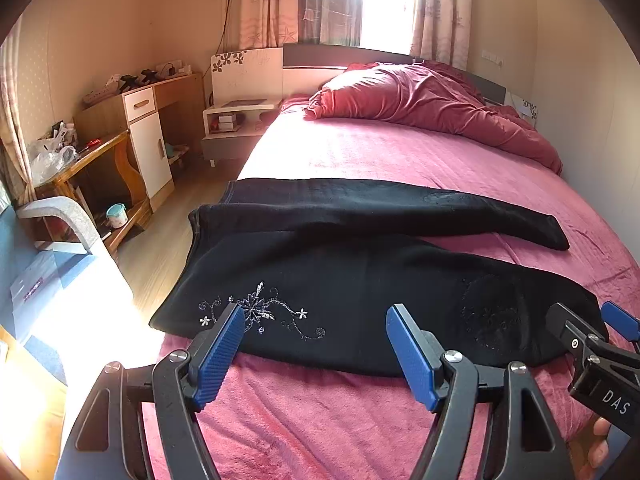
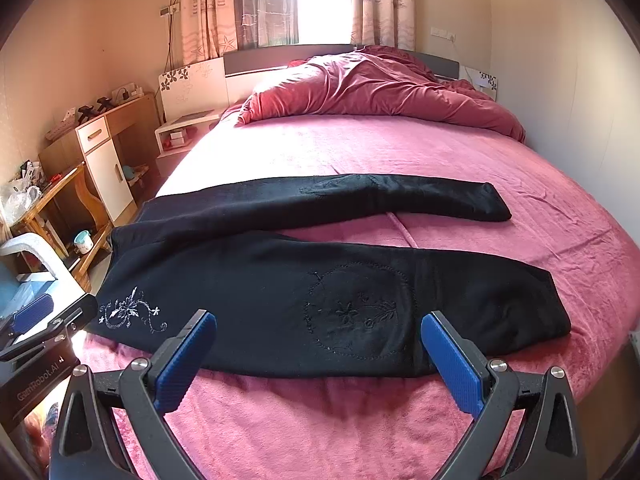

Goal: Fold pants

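Black pants (image 1: 340,276) (image 2: 320,292) lie spread flat across the pink bed (image 1: 360,152) (image 2: 360,148), waistband at the left edge, both legs running right and apart. White flower embroidery (image 1: 260,312) (image 2: 128,312) marks the near hip. My left gripper (image 1: 316,320) hovers open just above the near edge of the pants by the embroidery, holding nothing. My right gripper (image 2: 320,326) is open over the near leg's stitched patch, also empty. In the left wrist view, the right gripper (image 1: 592,328) shows at the lower right edge; in the right wrist view, the left gripper (image 2: 44,320) shows at the lower left.
A crumpled red duvet (image 1: 432,104) (image 2: 380,88) fills the head of the bed. Left of the bed are a white nightstand (image 1: 236,120), a wooden desk with cabinet (image 1: 140,120), a low wooden table (image 1: 92,168) with clutter, and a chair (image 1: 68,216). A wall runs along the right.
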